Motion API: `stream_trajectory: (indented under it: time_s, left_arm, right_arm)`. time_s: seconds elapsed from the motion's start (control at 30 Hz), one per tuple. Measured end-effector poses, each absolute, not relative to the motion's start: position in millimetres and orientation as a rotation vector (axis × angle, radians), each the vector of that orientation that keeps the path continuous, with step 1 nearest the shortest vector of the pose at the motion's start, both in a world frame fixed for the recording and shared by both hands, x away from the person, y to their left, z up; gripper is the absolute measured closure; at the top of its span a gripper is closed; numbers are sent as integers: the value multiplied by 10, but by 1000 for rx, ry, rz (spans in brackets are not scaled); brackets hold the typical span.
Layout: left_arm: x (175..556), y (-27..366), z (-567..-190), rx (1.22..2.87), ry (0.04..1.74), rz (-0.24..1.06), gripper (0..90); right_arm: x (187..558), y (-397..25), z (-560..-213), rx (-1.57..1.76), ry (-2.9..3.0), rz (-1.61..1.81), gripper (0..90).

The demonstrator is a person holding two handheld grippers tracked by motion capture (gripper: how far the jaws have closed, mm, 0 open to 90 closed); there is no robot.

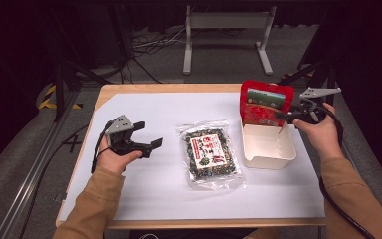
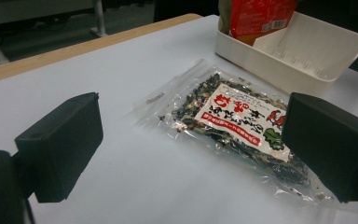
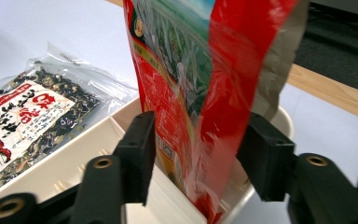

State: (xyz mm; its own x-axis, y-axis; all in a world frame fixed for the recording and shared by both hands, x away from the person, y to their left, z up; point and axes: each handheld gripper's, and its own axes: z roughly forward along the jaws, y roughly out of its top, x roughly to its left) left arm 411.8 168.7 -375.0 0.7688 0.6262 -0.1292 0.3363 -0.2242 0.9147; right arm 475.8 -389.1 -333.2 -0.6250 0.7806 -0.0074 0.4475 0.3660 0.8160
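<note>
A clear packet of dark dried food (image 1: 211, 153) with a red and white label lies flat mid-table. My left gripper (image 1: 151, 134) rests open to its left, empty; in the left gripper view the packet (image 2: 235, 119) lies just beyond the wide-apart jaws of that gripper (image 2: 193, 121). A red packet (image 1: 263, 104) stands upright in the far end of a white tray (image 1: 271, 162). My right gripper (image 1: 282, 118) holds its right edge. In the right gripper view the jaws of that gripper (image 3: 198, 140) press both sides of the red packet (image 3: 191, 70) above the tray (image 3: 74, 158).
A white sheet (image 1: 144, 189) covers the wooden table (image 1: 129, 89). The tray's near half is bare. On the floor behind the table stand a grey metal frame (image 1: 226, 22) and loose cables (image 1: 149, 47).
</note>
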Motion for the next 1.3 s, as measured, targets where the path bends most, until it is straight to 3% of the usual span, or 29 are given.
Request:
stream_trajectory:
  time_s: [0.8,1.3]
  left_arm:
    - [4162,1653,-3759,1880,753,324,96]
    - [4207,1631,-3746,1960,775,278,156]
  right_arm:
    - [4000,-3739,-3046,1002,2140,1249,387]
    - [3675,-3452,-3170,906,2212,1428,445]
